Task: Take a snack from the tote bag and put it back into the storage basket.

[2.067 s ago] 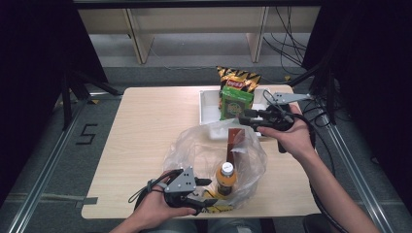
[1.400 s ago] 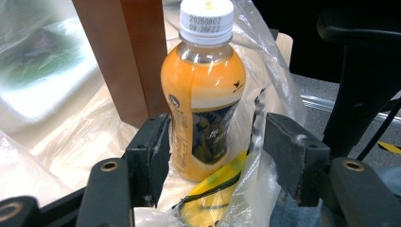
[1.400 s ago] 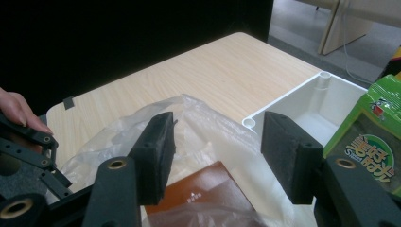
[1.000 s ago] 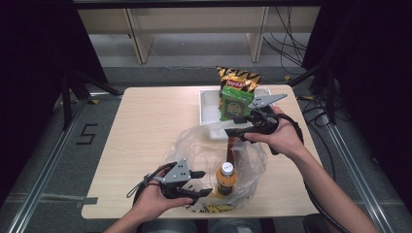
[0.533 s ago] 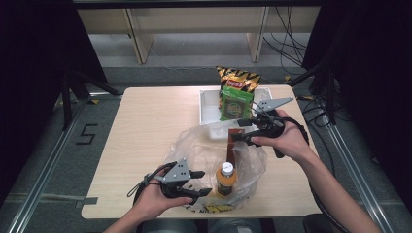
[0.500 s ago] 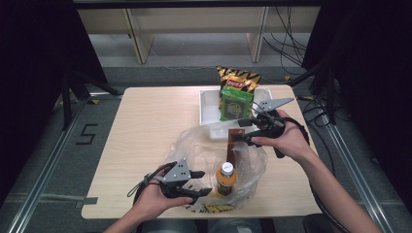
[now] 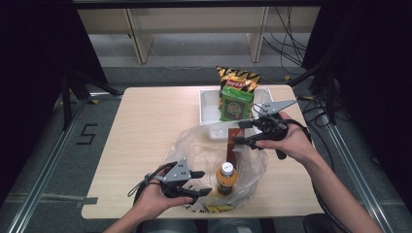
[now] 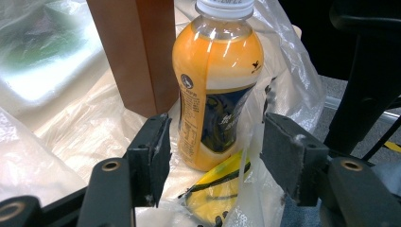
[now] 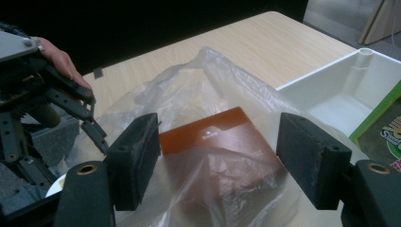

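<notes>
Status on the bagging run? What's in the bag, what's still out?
Done: the orange drink bottle and the brown box stand inside the clear plastic bag.

In hand: the right gripper has just been opening over the box, pads clear of it. The left gripper sits at the bag's edge near the bottle.

Left: the green packet and the yellow chip bag sit in the white tray.
</notes>
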The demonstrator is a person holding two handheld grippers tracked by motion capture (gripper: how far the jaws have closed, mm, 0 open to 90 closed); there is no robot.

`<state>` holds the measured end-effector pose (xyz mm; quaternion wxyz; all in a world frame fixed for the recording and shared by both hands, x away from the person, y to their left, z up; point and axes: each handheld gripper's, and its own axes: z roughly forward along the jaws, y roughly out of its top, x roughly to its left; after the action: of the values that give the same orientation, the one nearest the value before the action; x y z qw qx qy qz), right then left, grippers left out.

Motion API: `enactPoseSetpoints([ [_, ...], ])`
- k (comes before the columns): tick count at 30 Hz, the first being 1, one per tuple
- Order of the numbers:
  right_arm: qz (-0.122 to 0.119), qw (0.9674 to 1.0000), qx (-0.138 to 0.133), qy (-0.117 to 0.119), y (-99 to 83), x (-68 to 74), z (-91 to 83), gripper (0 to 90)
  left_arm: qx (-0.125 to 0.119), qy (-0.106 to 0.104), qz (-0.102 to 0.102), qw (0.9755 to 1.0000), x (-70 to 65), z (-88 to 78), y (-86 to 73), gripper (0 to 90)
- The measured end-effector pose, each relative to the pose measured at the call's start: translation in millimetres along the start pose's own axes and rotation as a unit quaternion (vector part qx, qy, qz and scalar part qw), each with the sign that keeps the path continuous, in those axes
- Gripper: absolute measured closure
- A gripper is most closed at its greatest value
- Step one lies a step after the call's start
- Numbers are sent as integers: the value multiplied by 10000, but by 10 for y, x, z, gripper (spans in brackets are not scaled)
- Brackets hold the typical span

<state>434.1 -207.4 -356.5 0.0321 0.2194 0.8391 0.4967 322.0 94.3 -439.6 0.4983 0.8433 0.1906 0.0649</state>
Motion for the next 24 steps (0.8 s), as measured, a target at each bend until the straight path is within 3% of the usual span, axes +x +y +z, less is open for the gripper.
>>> enactPoseSetpoints([
  [2, -32, 10000, 51, -39, -3, -1, -9, 314, 2, 29, -4, 10000, -2, 0, -1, 419],
  [3, -47, 9999, 70, -60, -9, -5, -4, 312, 10, 30, 121, 9999, 12, -2, 4, 419],
  [9, -118, 9999, 81, -90, -57, -28, 20, 300, 30, 36, 89, 9999, 12, 4, -5, 419],
  [10, -121, 9997, 180, -86, -61, -35, 11, 296, 32, 50, 4, 10000, 3, 6, -10, 419],
  [15, -105, 9996, 266, -17, -111, -43, 52, 283, 34, 34, 69, 10000, 11, 16, -14, 419],
  [16, -251, 9993, 276, -3, -113, -65, 54, 282, 35, 31, 70, 10000, 11, 18, -16, 419],
  [18, -185, 9995, 269, -9, -132, -51, 71, 282, 28, 42, -14, 10000, 1, 22, -23, 419],
  [21, -296, 9993, 221, 4, -147, -65, 99, 282, 37, 43, 5, 10000, 5, 23, -24, 419],
  [22, -302, 9991, 308, 29, -146, -68, 88, 282, 48, 25, 103, 9999, 18, 23, -21, 419],
  [24, -369, 9989, 276, 7, -151, -80, 101, 282, 61, -13, 1, 10000, 12, 28, -28, 419],
])
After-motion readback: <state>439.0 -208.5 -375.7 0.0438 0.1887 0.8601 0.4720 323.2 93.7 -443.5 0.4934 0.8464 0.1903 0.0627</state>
